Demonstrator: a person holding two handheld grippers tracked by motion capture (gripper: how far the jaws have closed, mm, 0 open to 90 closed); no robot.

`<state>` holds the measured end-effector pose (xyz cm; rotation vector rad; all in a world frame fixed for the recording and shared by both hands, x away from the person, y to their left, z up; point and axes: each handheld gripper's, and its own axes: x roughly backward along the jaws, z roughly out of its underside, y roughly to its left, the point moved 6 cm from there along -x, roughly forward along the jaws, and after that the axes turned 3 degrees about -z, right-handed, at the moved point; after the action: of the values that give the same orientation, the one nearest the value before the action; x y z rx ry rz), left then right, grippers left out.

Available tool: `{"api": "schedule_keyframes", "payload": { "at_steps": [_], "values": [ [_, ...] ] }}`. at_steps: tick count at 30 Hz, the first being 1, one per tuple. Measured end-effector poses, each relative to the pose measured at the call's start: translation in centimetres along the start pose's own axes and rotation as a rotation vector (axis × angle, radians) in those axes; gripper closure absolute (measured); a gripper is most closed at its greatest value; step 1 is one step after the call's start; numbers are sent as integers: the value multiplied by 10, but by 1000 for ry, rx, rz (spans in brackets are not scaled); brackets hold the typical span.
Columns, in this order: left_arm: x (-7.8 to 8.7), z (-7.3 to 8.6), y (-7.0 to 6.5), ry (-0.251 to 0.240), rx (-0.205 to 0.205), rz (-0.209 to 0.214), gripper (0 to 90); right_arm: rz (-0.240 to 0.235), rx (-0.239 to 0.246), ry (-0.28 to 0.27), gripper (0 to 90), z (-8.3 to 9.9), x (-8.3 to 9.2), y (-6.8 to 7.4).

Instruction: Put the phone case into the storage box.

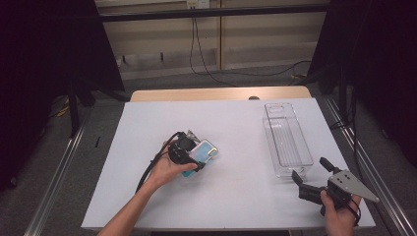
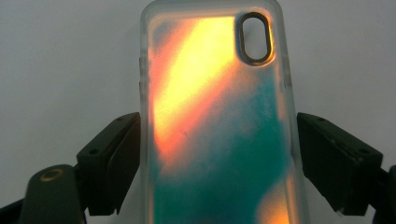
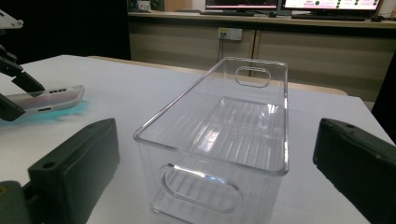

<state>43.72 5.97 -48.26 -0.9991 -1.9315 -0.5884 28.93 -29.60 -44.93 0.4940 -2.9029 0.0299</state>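
A translucent phone case, orange and teal with an oval camera cut-out, sits between the black jaws of my left gripper, which is shut on its long edges. In the high view the left gripper holds the case low over the white table, left of centre. From the right gripper view the case hangs nearly level, casting a teal glow on the tabletop. My right gripper is open with nothing between its jaws, just in front of the near end of a clear plastic bin. The bin is empty.
The white table has a wooden strip along its far edge. Black curtains hang at both sides, and cables run over the floor behind the table. A cable trails from the left gripper along the forearm.
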Motion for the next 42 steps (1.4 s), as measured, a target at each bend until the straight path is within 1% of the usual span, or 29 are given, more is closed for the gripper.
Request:
{"api": "schedule_keyframes", "payload": {
  "at_steps": [1, 2, 6, 8, 10, 11, 13, 14, 17, 19, 21, 23, 24, 25, 28, 30, 31, 32, 35, 38, 40, 42],
  "values": [
    [1, -1, 0, -17, 7, -4, 172, -1, 1, 1, 0, 0, 0, 0],
    [2, -1, 1, -28, 4, -9, 172, -1, 1, 1, 0, 0, 0, 0],
    [6, -2, 2, -62, 11, -32, 172, -1, 1, 1, 0, 0, 0, 0],
    [7, -2, 2, -79, 8, -37, 172, 0, 0, 1, 0, 0, 0, 0],
    [8, -3, 2, -99, 14, -46, 172, -1, 2, 1, 0, 0, 0, 0],
    [9, -3, 3, -103, 13, -51, 172, -1, 1, 1, 0, 0, 0, 0],
    [10, -3, 3, -94, 12, -51, 172, -2, 4, 1, 0, 0, 0, 0],
    [10, -3, 4, -97, 12, -60, 172, -2, 1, 0, 0, 0, 0, 0],
    [12, -3, 5, -106, 15, -67, 172, -1, 2, 1, 0, 0, 0, 0],
    [14, -3, 6, -122, 17, -79, 172, -1, 1, 0, 0, 0, 0, 0],
    [16, -4, 6, -135, 16, -78, 172, -1, 3, 0, 0, 0, 0, 0],
    [18, -5, 7, -155, 16, -94, 172, -1, 3, 1, 0, 0, 0, 0],
    [19, -5, 7, -156, 14, -94, 172, -1, 3, 1, 0, 0, 0, 0],
    [20, -5, 7, -173, 15, -97, 172, -1, 3, 0, 0, 0, 0, 0],
    [21, -5, 7, -174, 16, -87, 171, -1, 2, 0, 0, 0, 0, 0],
    [22, -5, 7, -176, 22, -100, 172, -1, 2, 0, 0, 0, 0, 0],
    [23, -5, 8, -179, 19, -101, 171, -1, 2, 0, 0, 0, 1, 0],
    [24, -5, 8, -184, 23, -100, 171, -2, 3, 0, 0, 0, 0, 0],
    [27, -5, 10, -206, 28, -113, 171, -1, 2, -1, 0, 0, 1, 0],
    [30, -5, 11, -223, 14, -116, 171, -1, 1, -1, 0, 0, 1, 0],
    [32, -5, 11, -242, 22, -118, 171, -1, 0, -2, 0, 0, 1, 0],
    [35, -5, 12, -257, 19, -129, 171, 0, -1, -5, 0, -1, 1, 0]
  ]
}}
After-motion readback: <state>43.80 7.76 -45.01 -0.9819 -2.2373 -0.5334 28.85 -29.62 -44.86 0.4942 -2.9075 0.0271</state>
